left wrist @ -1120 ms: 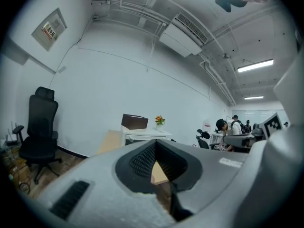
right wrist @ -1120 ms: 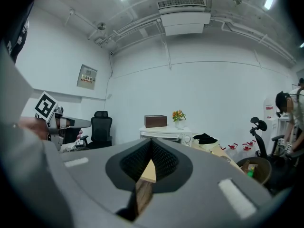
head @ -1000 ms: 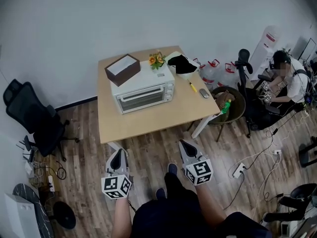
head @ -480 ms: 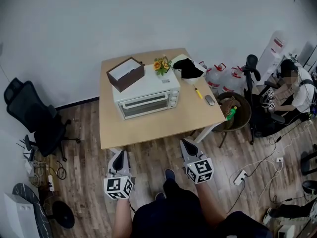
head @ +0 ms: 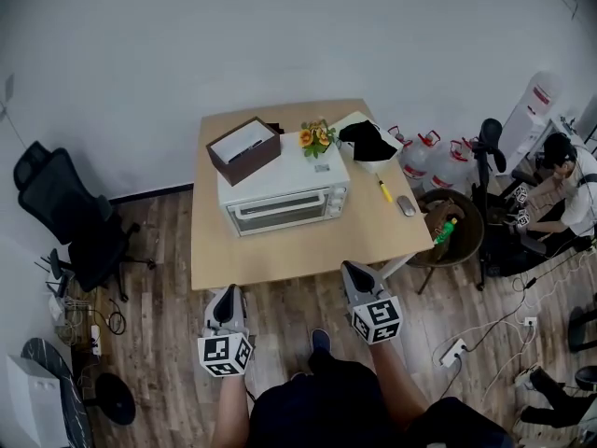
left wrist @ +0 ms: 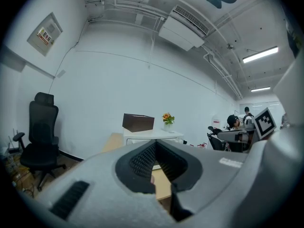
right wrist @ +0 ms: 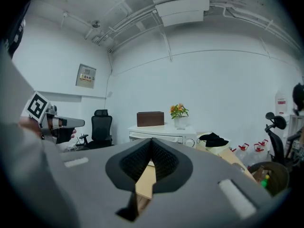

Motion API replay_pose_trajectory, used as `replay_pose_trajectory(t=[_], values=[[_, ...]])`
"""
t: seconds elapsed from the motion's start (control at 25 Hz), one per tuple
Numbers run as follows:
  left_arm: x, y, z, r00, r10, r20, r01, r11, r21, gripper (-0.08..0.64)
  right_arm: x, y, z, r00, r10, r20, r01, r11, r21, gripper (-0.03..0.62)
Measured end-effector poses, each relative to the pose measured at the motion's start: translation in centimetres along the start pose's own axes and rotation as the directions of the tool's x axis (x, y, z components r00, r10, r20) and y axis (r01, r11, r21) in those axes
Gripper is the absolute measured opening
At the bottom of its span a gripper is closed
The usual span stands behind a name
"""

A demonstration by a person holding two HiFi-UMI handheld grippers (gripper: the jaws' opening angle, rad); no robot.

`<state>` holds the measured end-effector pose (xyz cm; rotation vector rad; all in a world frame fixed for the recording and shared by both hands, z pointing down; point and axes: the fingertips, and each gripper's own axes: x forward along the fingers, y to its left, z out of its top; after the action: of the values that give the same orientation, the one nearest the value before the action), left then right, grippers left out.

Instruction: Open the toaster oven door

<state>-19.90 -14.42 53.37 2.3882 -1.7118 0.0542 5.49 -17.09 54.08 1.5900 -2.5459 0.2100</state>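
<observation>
- The toaster oven (head: 284, 197) is sitting on the far half of the table (head: 244, 258), close to the far edge. Its glass door (head: 278, 215) is shut and facing the near edge, so it looks reachable from the person's side.
- A brown box (head: 244, 147) and a small pot of flowers (head: 317, 137) are resting on the oven's top. Neither is lying in the door's swing path.
- The left gripper (head: 225, 299) and the right gripper (head: 354, 273) are hanging over the wooden floor, short of the table's near edge and well apart from the oven. Both are pointing toward it, which I judge to be an approach stance with the task not yet begun.
- Each gripper's jaws are pressed together at the tips and pinching nothing. They will likely need to spread before taking the door handle.
- The head view is giving the layout: the bare near half of the table, a black office chair (head: 70, 217) to the left, and a seated person (head: 569, 180) at the far right.
- The 2 gripper views are showing what that view cannot: the meeting jaw pads up close, the oven side-on at table height, and a ceiling air unit (left wrist: 183, 27).
</observation>
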Motion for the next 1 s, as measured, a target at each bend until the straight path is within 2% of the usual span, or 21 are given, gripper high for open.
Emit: replay_pose_trajectory(t=[0.08,0.32,0.64,0.8,1.0], values=[[0.8,0.1,0.1,1.0,0.01,-0.001,-0.01,1.0,0.001,-0.005,1.1,-0.4,0.2,1.0,0.01,-0.004,-0.01,1.0,-0.021,0.006],[2.9,0.5,-0.2,0.999,0.043,-0.001,-0.043,0.999,-0.01,-0.005,3.5,-2.4,0.2,0.999,0.039,0.003,-0.039,0.998,0.043,0.006],[4.8,1.1,-0.1,0.998,0.058,-0.005,-0.058,0.998,-0.017,-0.005,6.6,-3.7,0.6,0.998,0.062,-0.015,-0.062,0.998,0.021,0.006],[5.6,1.3,-0.1,0.997,0.074,-0.007,-0.073,0.997,0.033,-0.005,8.1,-4.3,0.7,0.997,0.069,-0.017,-0.068,0.997,0.018,0.006],[6.3,1.2,-0.1,0.998,0.067,-0.013,-0.067,0.998,0.019,-0.005,9.6,-5.0,0.5,0.997,0.077,-0.024,-0.077,0.997,0.01,0.006]])
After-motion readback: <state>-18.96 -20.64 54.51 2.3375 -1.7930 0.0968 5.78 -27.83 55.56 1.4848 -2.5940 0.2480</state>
